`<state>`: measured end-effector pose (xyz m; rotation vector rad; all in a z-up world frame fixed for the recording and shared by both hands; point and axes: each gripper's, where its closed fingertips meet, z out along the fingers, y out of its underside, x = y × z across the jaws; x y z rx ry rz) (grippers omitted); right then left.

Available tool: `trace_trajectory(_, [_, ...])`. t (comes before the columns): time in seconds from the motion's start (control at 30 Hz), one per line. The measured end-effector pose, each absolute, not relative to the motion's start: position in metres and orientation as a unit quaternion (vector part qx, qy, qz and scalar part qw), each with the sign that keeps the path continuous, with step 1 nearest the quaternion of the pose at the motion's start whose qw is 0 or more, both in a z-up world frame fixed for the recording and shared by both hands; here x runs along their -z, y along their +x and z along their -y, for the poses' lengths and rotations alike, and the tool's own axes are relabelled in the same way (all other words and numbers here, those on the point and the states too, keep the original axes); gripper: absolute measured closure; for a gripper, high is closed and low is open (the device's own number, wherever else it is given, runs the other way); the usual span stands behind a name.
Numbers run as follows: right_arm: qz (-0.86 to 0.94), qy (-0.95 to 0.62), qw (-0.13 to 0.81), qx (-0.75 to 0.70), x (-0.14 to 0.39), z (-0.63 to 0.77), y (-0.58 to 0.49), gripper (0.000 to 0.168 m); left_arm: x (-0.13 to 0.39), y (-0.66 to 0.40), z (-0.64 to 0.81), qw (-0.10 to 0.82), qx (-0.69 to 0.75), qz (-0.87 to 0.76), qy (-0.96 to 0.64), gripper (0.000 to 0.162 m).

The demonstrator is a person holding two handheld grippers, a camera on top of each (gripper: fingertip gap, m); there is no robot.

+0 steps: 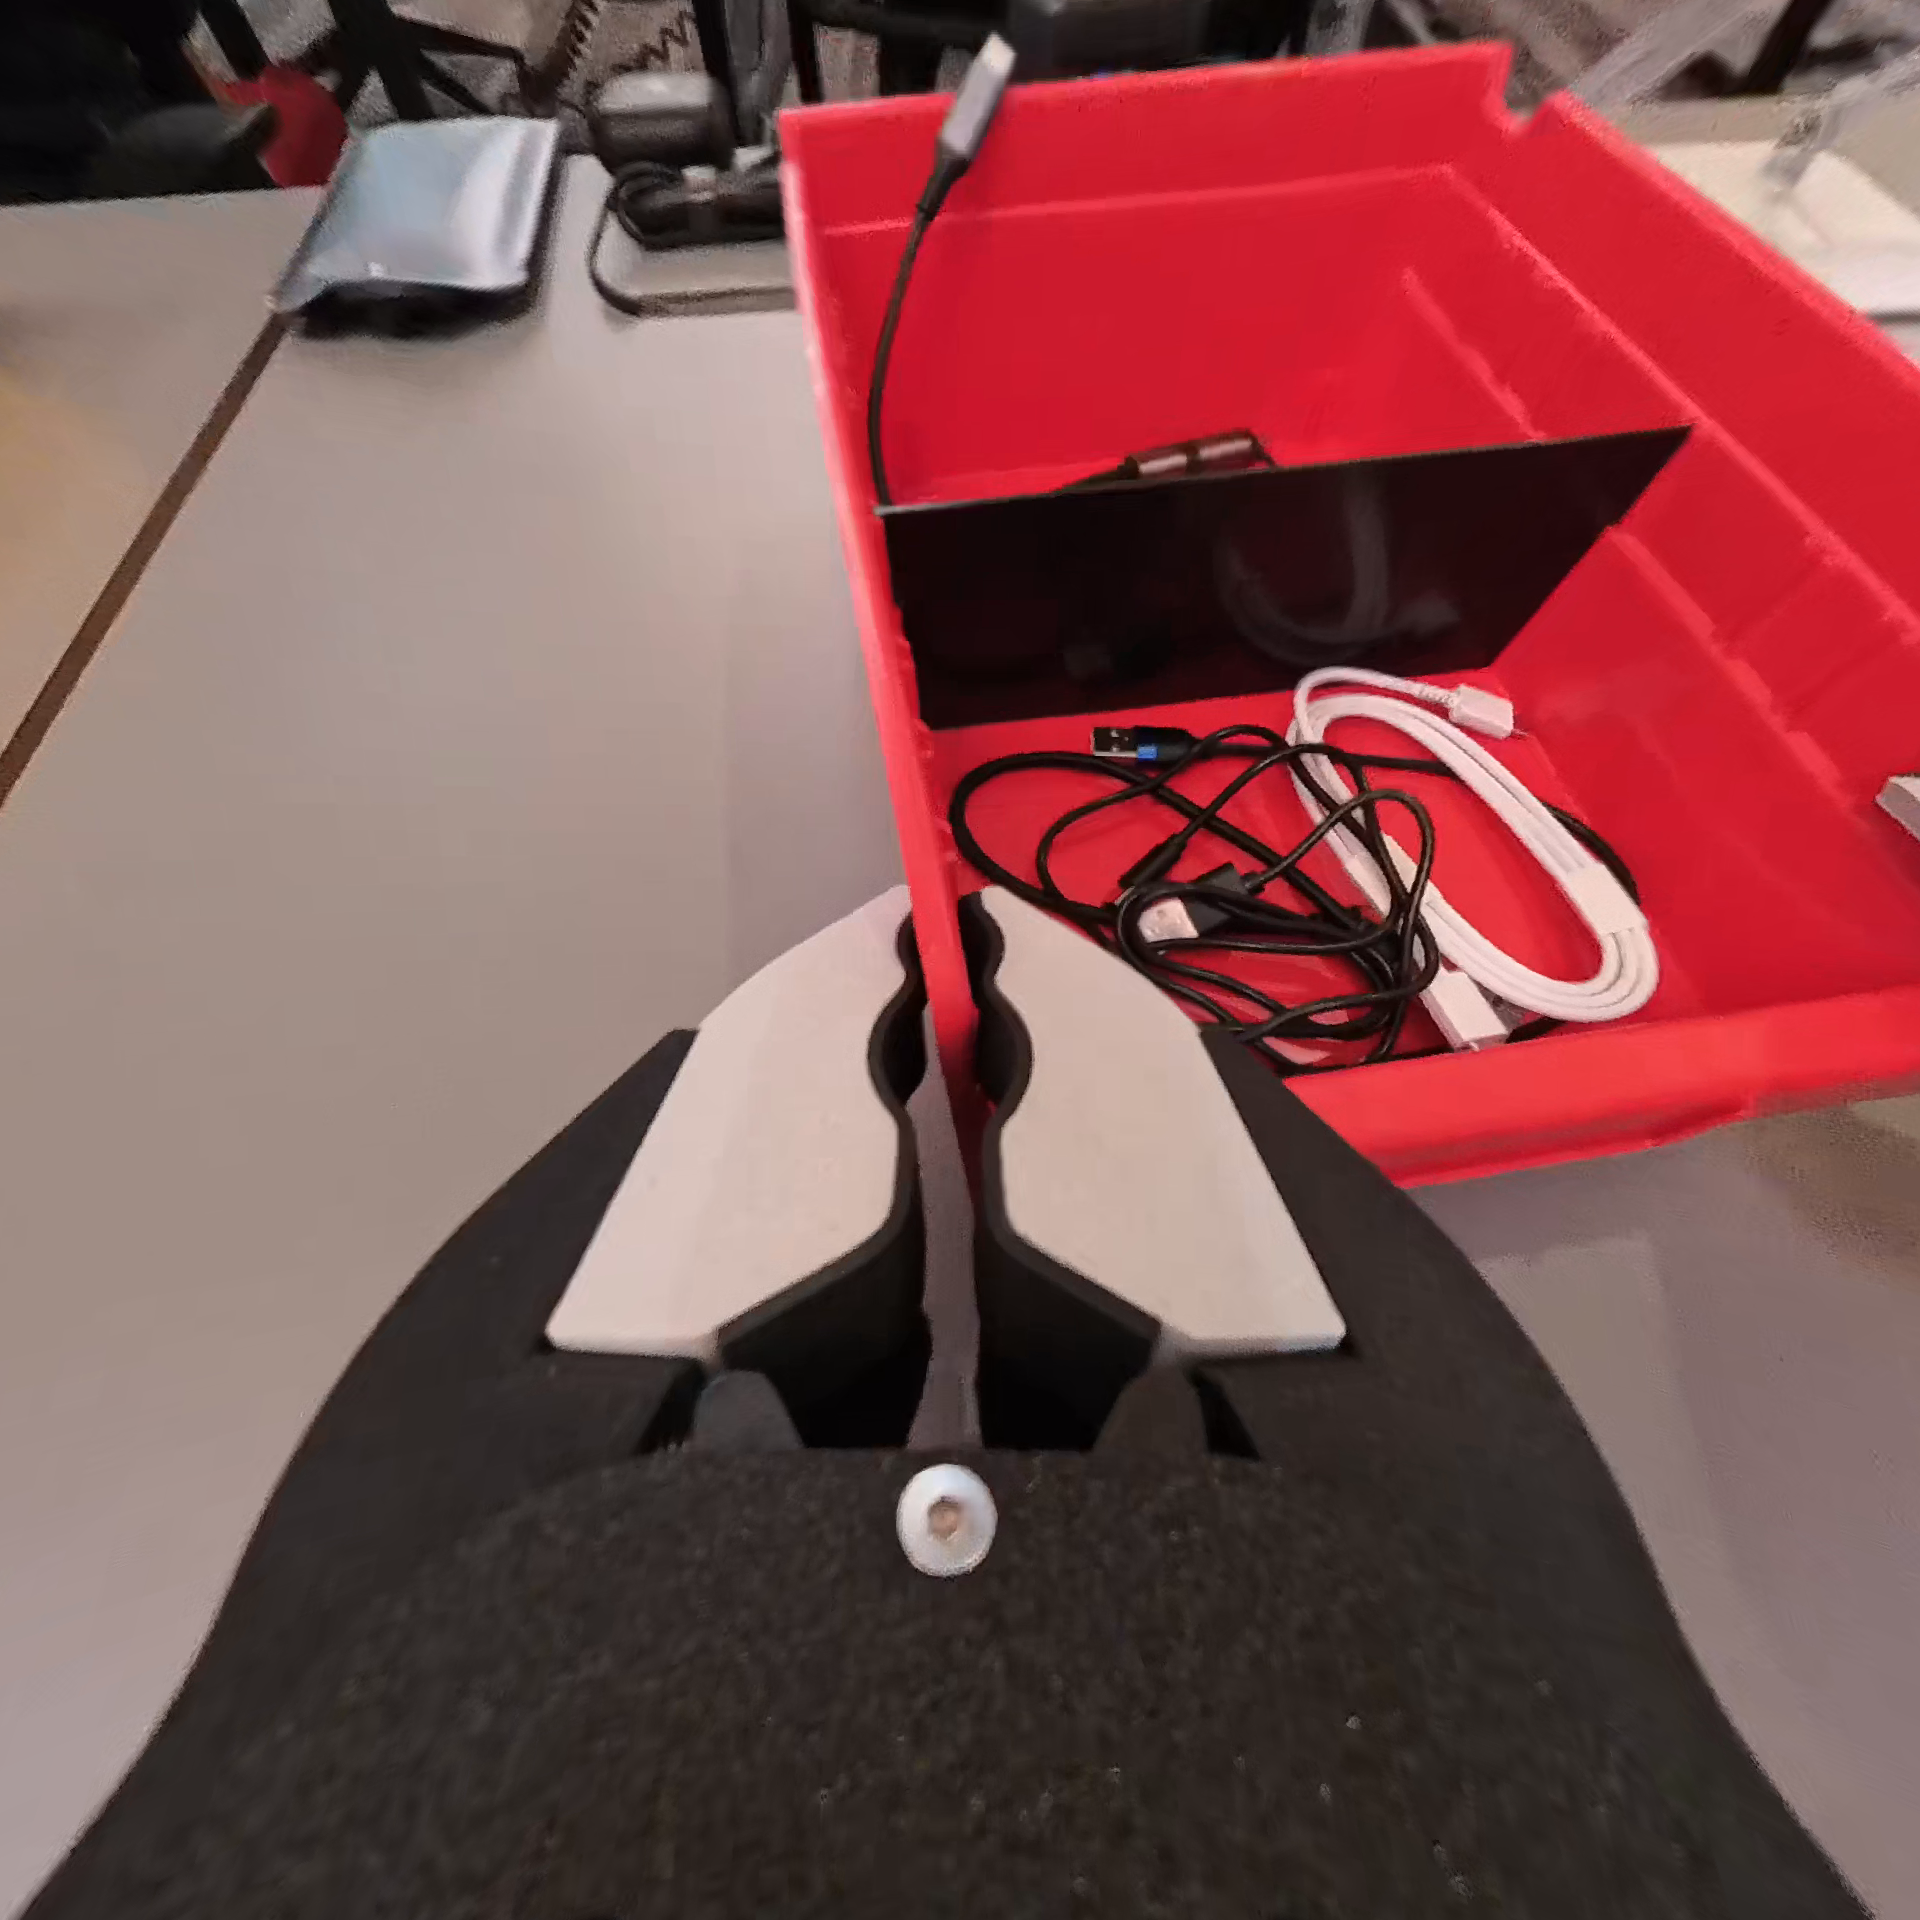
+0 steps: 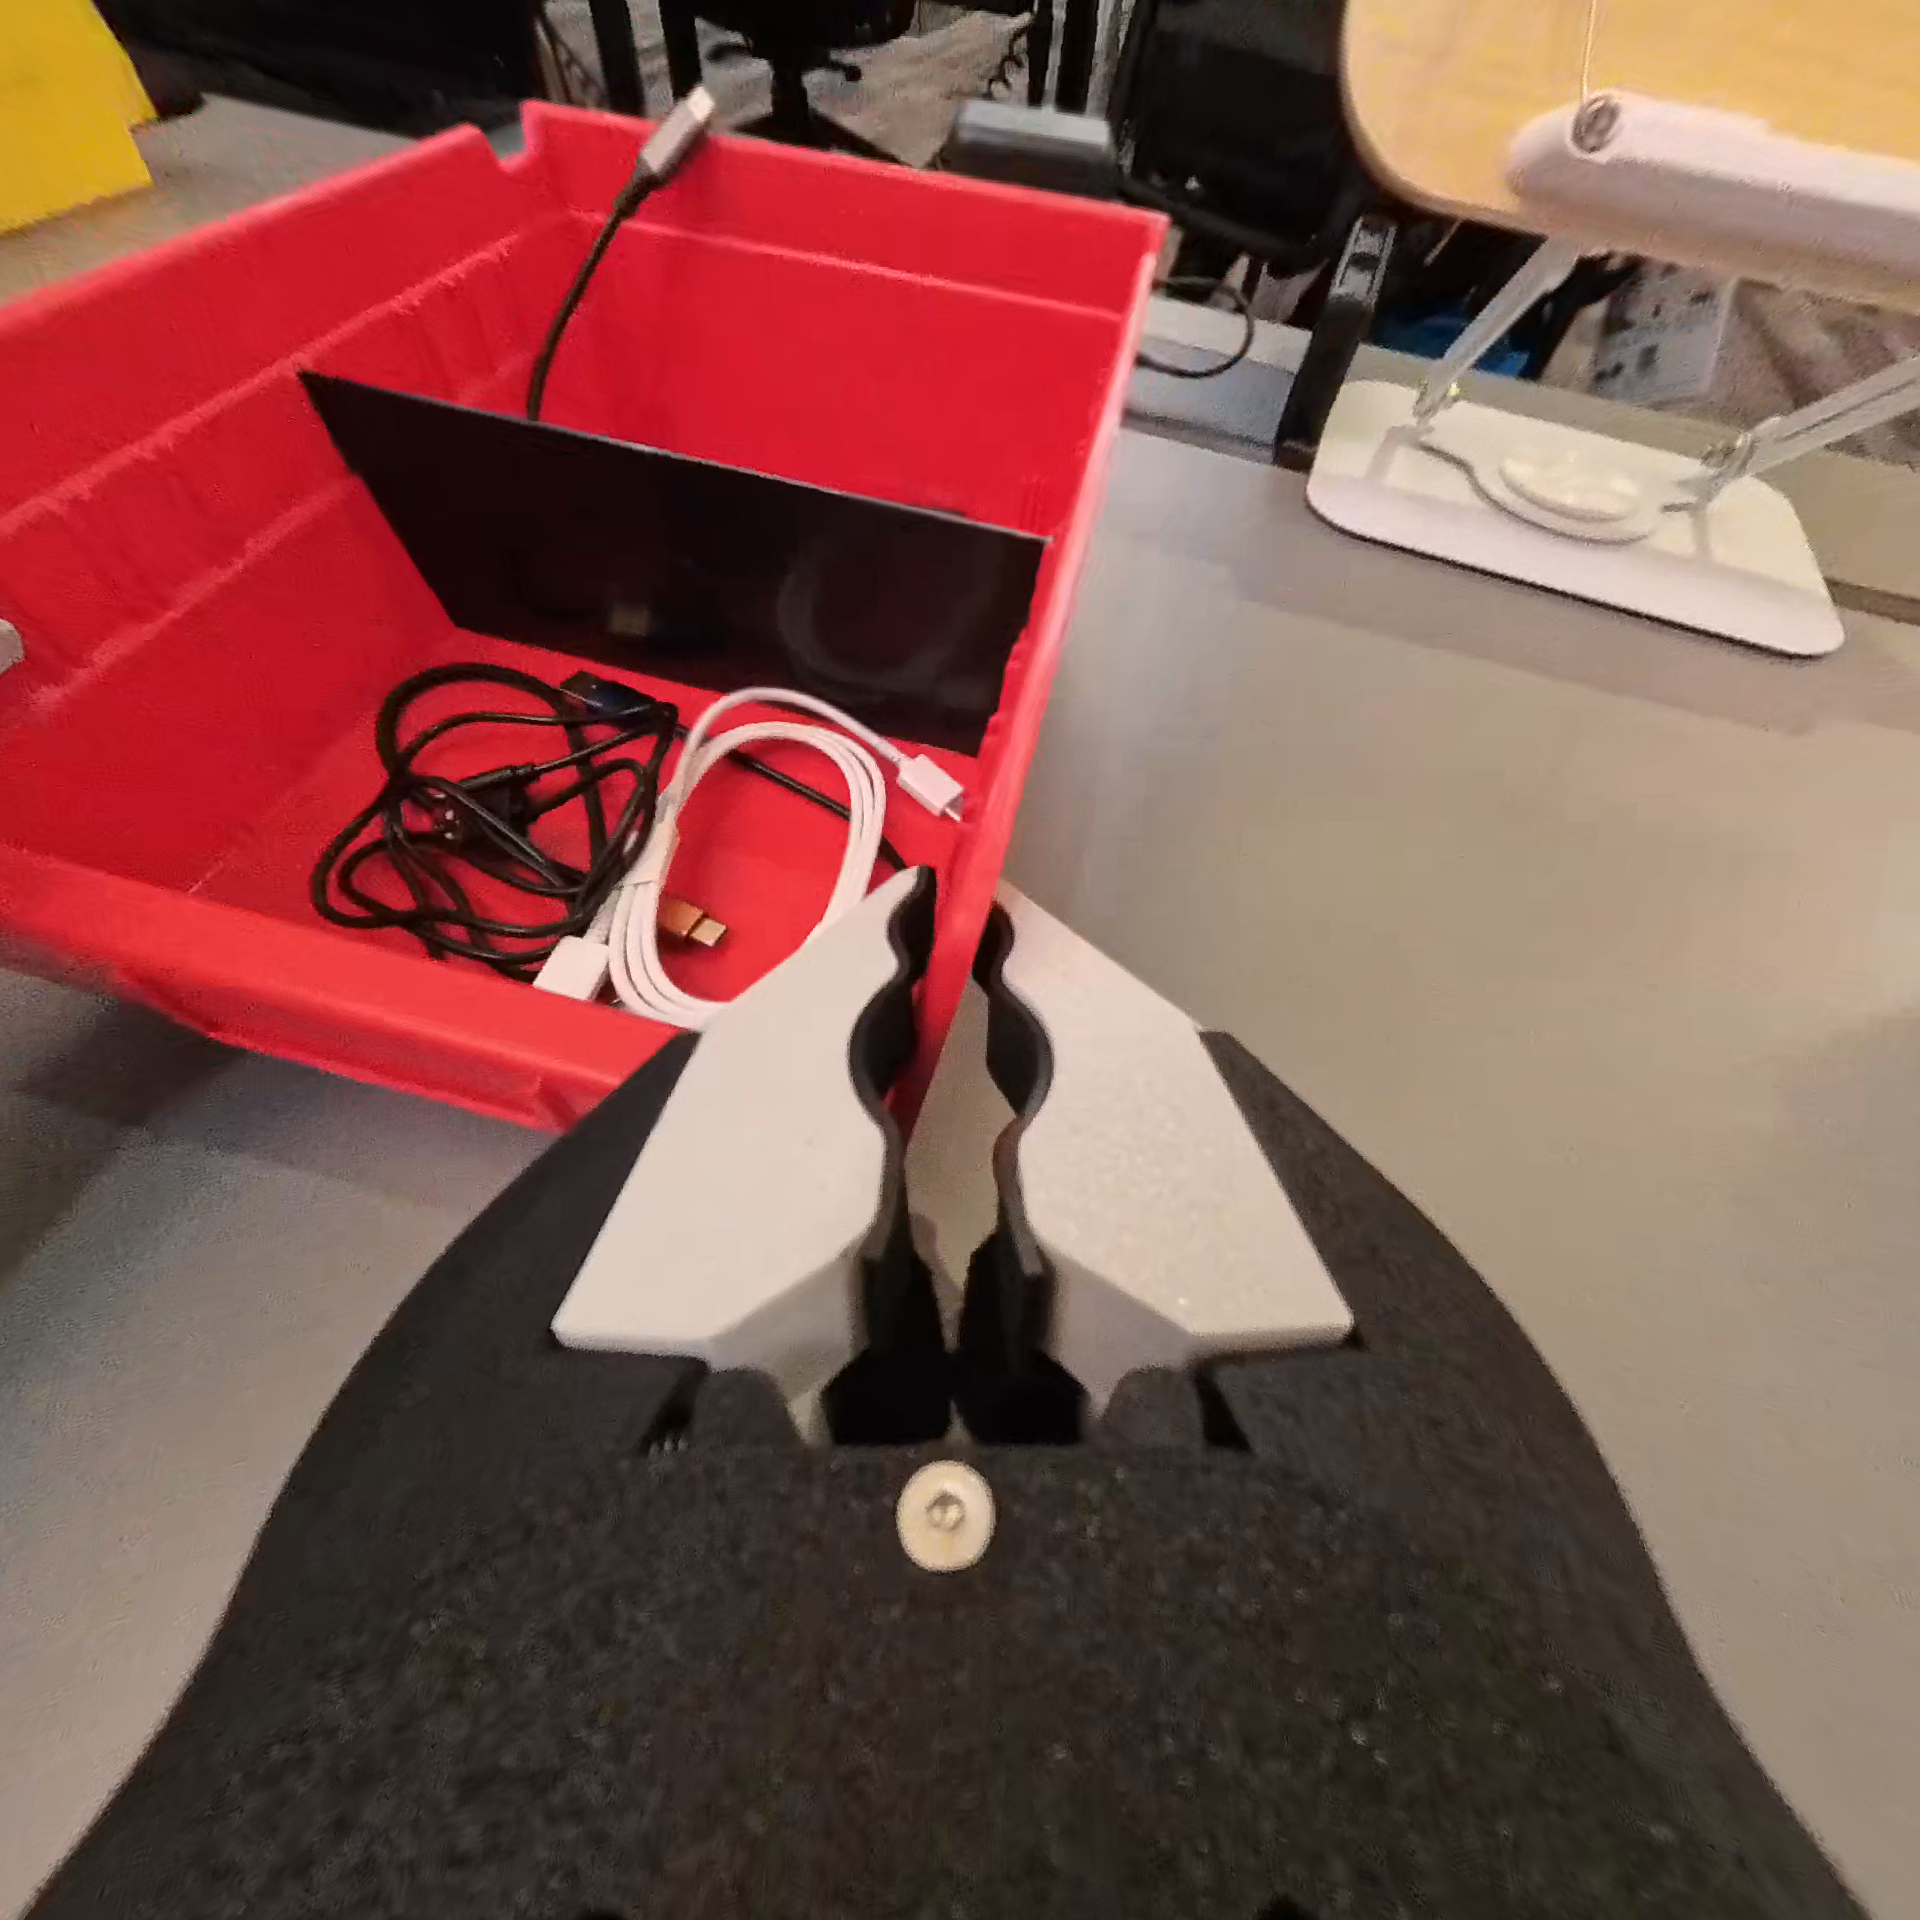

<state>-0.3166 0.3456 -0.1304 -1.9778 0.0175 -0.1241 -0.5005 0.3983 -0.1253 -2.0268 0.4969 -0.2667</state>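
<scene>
Red bin is the thing both our grippers are on: it sits on the grey desk, a long open tray split by a black divider panel into a near and a far compartment.

We hold it by its two long side walls, close to the near end. Our left gripper has its pale fingers brought in narrow around the left wall, one finger outside and one inside, with the thin red edge running up the gap between them. Our right gripper does the same on the right wall near the front corner, fingers narrow, the wall pinched between them.

In the near compartment we see a loose tangle of black cable lying next to a coiled white cable; the two overlap where they meet. A small brown plug lies inside the white coil. From behind the divider a dark cable with a grey plug rises up above the far rim.

Off to the right on the desk stands a white lamp base, well apart from the bin. On the left, far back, lies a grey pouch.
</scene>
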Motion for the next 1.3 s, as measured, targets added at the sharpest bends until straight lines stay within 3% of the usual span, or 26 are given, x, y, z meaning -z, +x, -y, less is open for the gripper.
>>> trace_trajectory(0.13, [0.017,-0.840,0.541,0.032,0.132,-0.346,-0.318,0.160,0.126,-0.499,-0.401,0.498,0.124,-0.188,-0.837,0.158])
trace_trajectory(0.23, [0.048,-0.840,0.536,-0.064,0.123,-0.334,-0.324,0.156,0.128,-0.501,-0.400,0.499,0.122,-0.178,-0.839,0.158])
trace_trajectory(0.3, [0.073,-0.822,0.546,-0.144,0.106,-0.312,-0.323,0.155,0.127,-0.509,-0.403,0.505,0.104,-0.154,-0.843,0.145])
trace_trajectory(0.4, [0.063,-0.788,0.581,-0.194,0.077,-0.274,-0.284,0.153,0.126,-0.511,-0.400,0.506,0.108,-0.150,-0.843,0.140])
trace_trajectory(0.57, [0.047,-0.759,0.647,-0.064,0.054,-0.199,-0.139,0.139,0.103,-0.521,-0.388,0.536,0.099,-0.112,-0.831,0.134])
trace_trajectory(0.7, [-0.039,-0.751,0.656,0.067,0.071,-0.121,0.000,0.129,0.066,-0.515,-0.350,0.612,0.103,-0.113,-0.776,0.142])
trace_trajectory(0.83, [-0.144,-0.751,0.635,0.107,0.083,-0.081,0.091,0.124,0.076,-0.481,-0.314,0.621,0.141,-0.142,-0.758,0.151])
trace_trajectory(1.07, [-0.184,-0.771,0.604,0.080,0.107,-0.099,0.109,0.124,0.114,-0.418,-0.308,0.545,0.226,-0.235,-0.772,0.151])
trace_trajectory(1.3, [-0.167,-0.794,0.581,0.072,0.118,-0.107,0.092,0.125,0.124,-0.415,-0.311,0.459,0.311,-0.190,-0.810,0.145])
